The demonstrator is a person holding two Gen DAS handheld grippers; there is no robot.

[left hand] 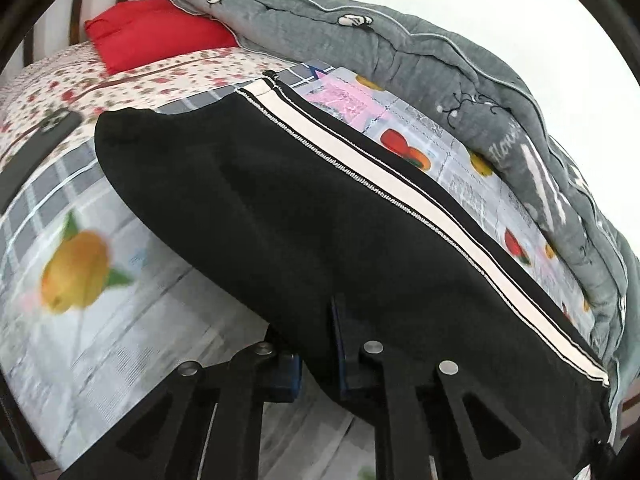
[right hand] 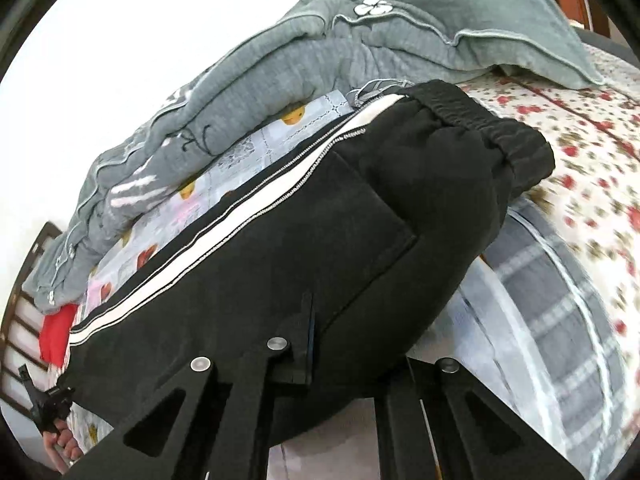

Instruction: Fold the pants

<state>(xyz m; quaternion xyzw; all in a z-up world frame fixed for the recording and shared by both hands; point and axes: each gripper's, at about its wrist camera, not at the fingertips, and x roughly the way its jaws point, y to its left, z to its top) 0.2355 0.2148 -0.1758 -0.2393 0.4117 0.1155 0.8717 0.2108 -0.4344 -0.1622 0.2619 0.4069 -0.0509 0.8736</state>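
Left wrist view: the left hand-held gripper (left hand: 320, 344) is pinched on the near edge of the black pants (left hand: 256, 208), its two fingers closed with the dark cloth gathered between them. The pants stretch away ahead of it and to its right, lifted a little off the bed (left hand: 100, 344) at the gripped edge. A white side stripe (left hand: 400, 184) with a silver zigzag seam runs along their far side, from the upper middle down to the right. Beyond the stripe a grey quilt (left hand: 460, 64) lies bunched along the far side of the bed. Ahead and to the left sits a red pillow (left hand: 156, 36), on a floral sheet (left hand: 72, 88).

Right wrist view: the right hand-held gripper (right hand: 340, 344) is likewise pressed together on the pants (right hand: 280, 240), cloth caught between its fingers. The elastic waistband (right hand: 484, 128) lies ahead and to the right, and a patch pocket (right hand: 360, 216) just ahead of the fingertips. The stripe (right hand: 224, 232) runs off to the left. Far left and low, a person's hand (right hand: 60, 448) holds the other hand-held gripper's handle. The quilt (right hand: 280, 52) lies beyond the pants.
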